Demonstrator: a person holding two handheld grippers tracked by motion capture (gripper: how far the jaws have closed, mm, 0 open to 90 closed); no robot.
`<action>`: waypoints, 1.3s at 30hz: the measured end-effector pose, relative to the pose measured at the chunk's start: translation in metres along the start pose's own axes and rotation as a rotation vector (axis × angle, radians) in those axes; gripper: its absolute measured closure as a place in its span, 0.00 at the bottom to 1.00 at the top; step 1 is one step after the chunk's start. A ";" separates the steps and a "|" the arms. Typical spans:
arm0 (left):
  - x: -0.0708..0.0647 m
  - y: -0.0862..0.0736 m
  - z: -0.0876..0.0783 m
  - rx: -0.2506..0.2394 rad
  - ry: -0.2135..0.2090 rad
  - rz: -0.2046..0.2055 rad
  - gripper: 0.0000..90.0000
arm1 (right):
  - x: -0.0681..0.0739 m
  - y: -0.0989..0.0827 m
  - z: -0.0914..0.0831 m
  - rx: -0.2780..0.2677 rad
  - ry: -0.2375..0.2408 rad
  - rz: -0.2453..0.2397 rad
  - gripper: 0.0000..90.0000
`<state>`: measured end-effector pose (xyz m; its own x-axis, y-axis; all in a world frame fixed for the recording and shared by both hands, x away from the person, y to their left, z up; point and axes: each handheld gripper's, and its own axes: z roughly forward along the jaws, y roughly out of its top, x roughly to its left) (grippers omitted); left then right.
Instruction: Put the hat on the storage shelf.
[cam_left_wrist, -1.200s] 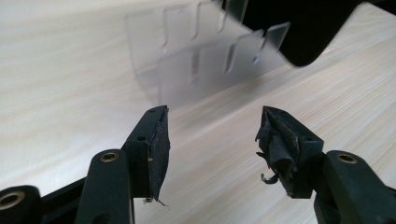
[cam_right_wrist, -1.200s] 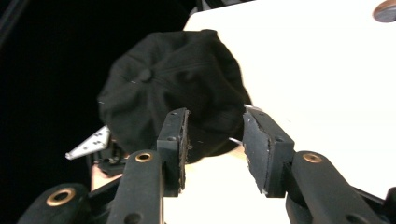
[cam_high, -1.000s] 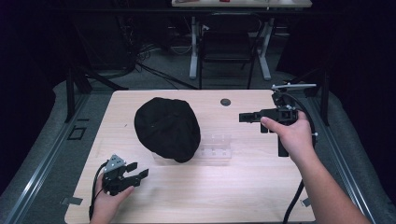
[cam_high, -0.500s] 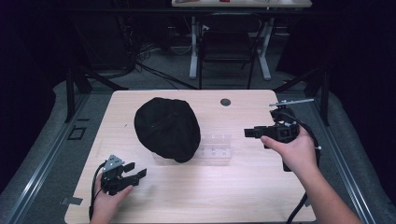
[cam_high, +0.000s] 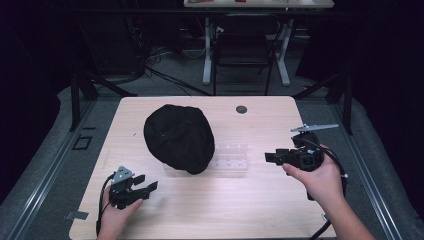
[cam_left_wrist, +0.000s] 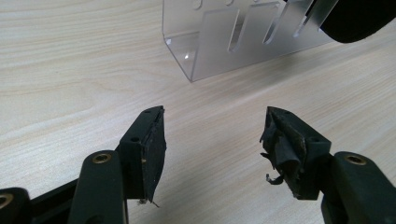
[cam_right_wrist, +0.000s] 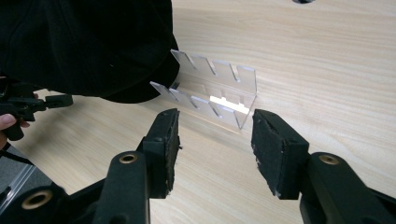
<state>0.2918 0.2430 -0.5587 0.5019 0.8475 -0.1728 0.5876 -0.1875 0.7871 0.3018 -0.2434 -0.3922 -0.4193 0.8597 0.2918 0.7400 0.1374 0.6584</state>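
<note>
A black cap (cam_high: 179, 137) lies over the left end of a clear slotted acrylic rack (cam_high: 232, 160) in the middle of the wooden table (cam_high: 225, 210). My left gripper (cam_high: 147, 182) rests near the front left edge. It is open and empty, pointing toward the rack (cam_left_wrist: 224, 37) and the cap's edge (cam_left_wrist: 359, 18). My right gripper (cam_high: 269, 157) hovers to the right of the rack, aimed left at it. Its jaws have just been opening and stand wide with nothing between them (cam_right_wrist: 215, 135). The rack's near end (cam_right_wrist: 219, 93) lies just ahead, with the cap (cam_right_wrist: 84, 46) behind it.
A small dark round grommet (cam_high: 241, 109) sits in the table's far edge region. Beyond the table are chair and desk legs (cam_high: 207, 55) on a dark floor. Bare wood spans the front between the two hands. My left gripper (cam_right_wrist: 56, 100) shows far off in the right gripper view.
The right hand has come down and toward the front, nearer the rack's right end, and its jaws have widened. The left hand, the cap and the rack have stayed put.
</note>
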 end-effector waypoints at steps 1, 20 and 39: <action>0.000 0.000 0.000 0.002 -0.004 -0.002 0.44 | 0.000 -0.002 0.000 0.007 0.015 0.009 0.56; -0.004 0.000 0.002 0.012 -0.019 0.010 0.44 | -0.008 -0.065 0.025 -0.024 -0.064 -0.039 0.54; -0.004 -0.001 0.004 0.015 -0.020 0.008 0.44 | -0.028 -0.126 0.066 -0.061 -0.116 0.003 0.55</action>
<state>0.2912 0.2380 -0.5611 0.5188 0.8361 -0.1782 0.5927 -0.2015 0.7798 0.2554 -0.2522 -0.5290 -0.3506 0.9117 0.2141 0.7065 0.1074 0.6995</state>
